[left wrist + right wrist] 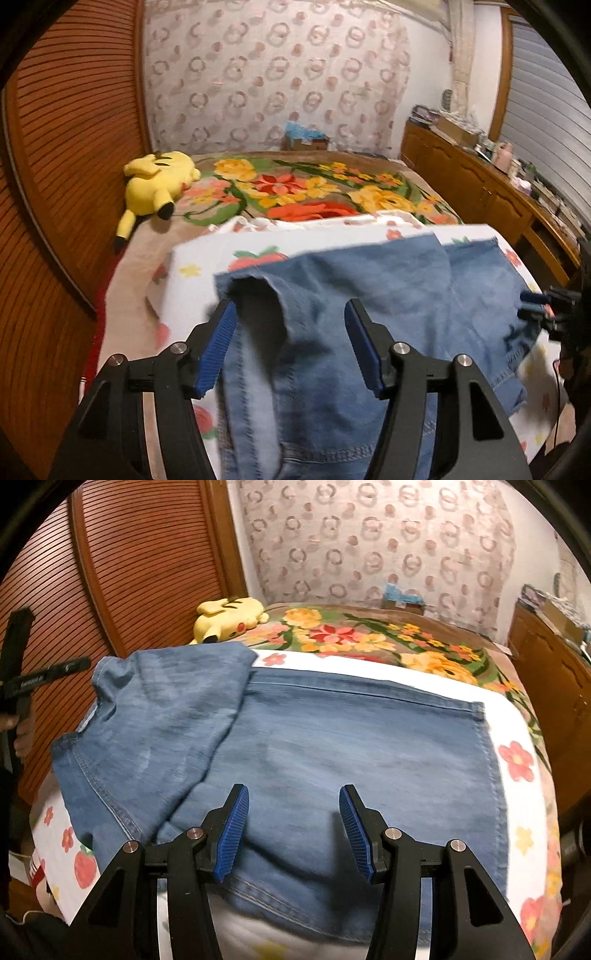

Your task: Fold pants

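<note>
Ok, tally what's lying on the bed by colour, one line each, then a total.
Blue: 1, the jeans
Yellow: 1, the plush toy
White with flowers: 1, the folded quilt under the jeans
Total: 3

The pants (332, 738) lie on a folded quilt (517, 709) at the near end of the bed (369, 173), one leg doubled back over the other on the left. A plush toy (155, 181) rests at the bed's far left edge, a cabinet (480, 192) along its right side.
</note>
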Demonstrator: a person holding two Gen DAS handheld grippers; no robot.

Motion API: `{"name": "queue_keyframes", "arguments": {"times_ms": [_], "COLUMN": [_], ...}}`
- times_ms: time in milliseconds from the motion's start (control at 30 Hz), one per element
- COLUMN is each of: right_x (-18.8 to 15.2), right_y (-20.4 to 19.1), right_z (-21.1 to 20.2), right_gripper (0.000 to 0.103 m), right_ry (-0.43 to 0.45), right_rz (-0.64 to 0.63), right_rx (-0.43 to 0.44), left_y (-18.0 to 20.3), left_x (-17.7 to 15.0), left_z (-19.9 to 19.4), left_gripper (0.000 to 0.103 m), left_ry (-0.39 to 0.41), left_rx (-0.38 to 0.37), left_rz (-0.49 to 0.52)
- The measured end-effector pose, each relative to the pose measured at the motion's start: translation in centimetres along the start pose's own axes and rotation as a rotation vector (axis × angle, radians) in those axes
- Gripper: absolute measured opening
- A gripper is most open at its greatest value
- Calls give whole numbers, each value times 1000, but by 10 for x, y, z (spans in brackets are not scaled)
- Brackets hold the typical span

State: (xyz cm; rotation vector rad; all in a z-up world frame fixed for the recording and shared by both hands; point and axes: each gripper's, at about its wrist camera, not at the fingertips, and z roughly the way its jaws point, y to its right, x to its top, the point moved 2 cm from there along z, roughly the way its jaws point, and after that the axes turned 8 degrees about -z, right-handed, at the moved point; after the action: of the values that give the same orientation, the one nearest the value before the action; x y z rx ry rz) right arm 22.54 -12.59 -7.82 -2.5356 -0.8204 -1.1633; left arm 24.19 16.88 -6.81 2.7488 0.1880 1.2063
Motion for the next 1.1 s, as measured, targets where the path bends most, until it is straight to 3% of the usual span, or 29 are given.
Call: {"name": "queue_keyframes", "arguments": {"times_ms": [200, 267, 333, 433, 700, 833, 1033, 1100], "right_x": [-13, -16, -19, -23, -28, -30, -37, -39], "right_y": [16, 21, 25, 30, 33, 38, 48, 50], "right_z": [-16, -21, -25, -30, -36, -39, -47, -49], "right_gripper": [53, 53, 53, 53, 53, 53, 53, 53], "right_ry": [-1, -1, 0, -2, -4, -5, -5, -7], "right_rz": [37, 50, 56, 65, 84, 90, 107, 112], "right_rx": [-31, -40, -51, -63, -85, -99, -128, -137], "left_y": [2, 1, -3, -21, -35, -28, -3, 6], "left_x": [-11, -13, -11, -7, -6, -4, -4, -6], "left_z": [24, 28, 27, 27, 14, 3, -8, -10], "left_gripper": [40, 22, 15, 15, 15, 33, 76, 76], "left_ry": [-69, -75, -74, -77, -61, -36, 11, 17], "left_rx": [-15, -15, 21, 120, 146, 99, 59, 37], "left_rz": [5, 11, 16, -23, -55, -56, -19, -17]}}
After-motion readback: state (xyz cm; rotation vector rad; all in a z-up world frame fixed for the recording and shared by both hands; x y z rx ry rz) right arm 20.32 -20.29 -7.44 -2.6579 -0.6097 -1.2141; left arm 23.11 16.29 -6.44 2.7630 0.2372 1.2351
